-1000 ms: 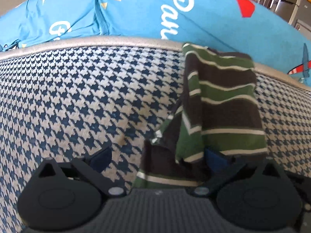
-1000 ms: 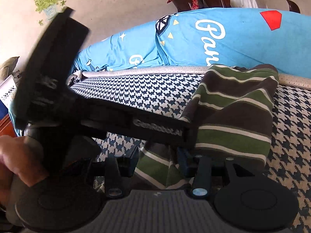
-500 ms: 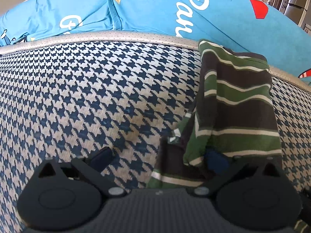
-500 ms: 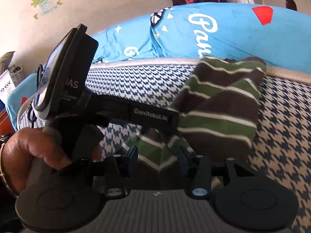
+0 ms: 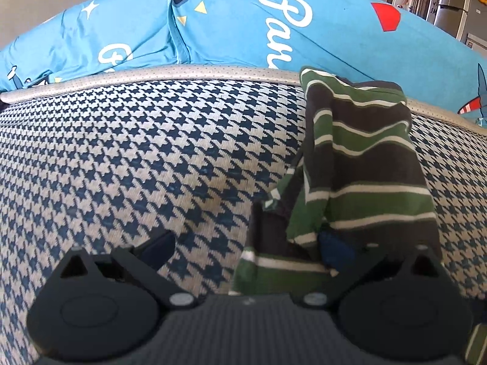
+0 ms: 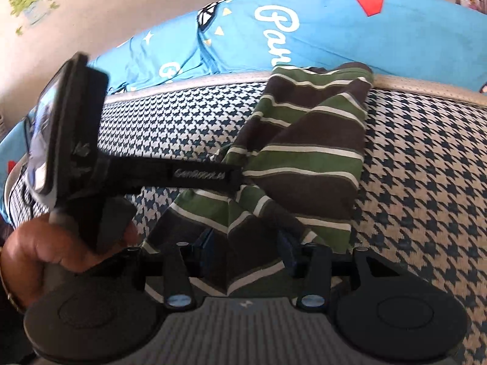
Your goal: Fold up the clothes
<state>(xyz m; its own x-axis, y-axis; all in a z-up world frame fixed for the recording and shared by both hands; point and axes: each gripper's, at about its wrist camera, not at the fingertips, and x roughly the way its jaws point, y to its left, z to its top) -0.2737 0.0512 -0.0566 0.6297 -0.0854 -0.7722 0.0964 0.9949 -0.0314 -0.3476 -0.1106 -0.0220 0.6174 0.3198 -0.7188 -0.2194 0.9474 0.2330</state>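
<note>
A green, brown and white striped knit garment [image 5: 365, 164] is draped in a bunched fold on the navy-and-cream houndstooth cushion [image 5: 137, 158], its far end reaching the cushion's pale piped back edge. Behind that edge a bright blue printed fabric with white lettering [image 5: 243, 24] is seen.

The left gripper [image 5: 246, 243] is spread wide: its left finger [image 5: 158, 245] rests on bare houndstooth, clear of the garment, while its blue-padded right finger is tucked under the garment's near folds (no pinch can be made out).

In the right wrist view, the right gripper [image 6: 243, 243] is held moderately apart, with the striped garment [image 6: 307, 164] bunched between its two blue-padded fingers; whether the cloth is actually clamped cannot be told. The left gripper's black body, gripped by a hand [image 6: 45, 249], crosses just above the garment's near end.
</note>
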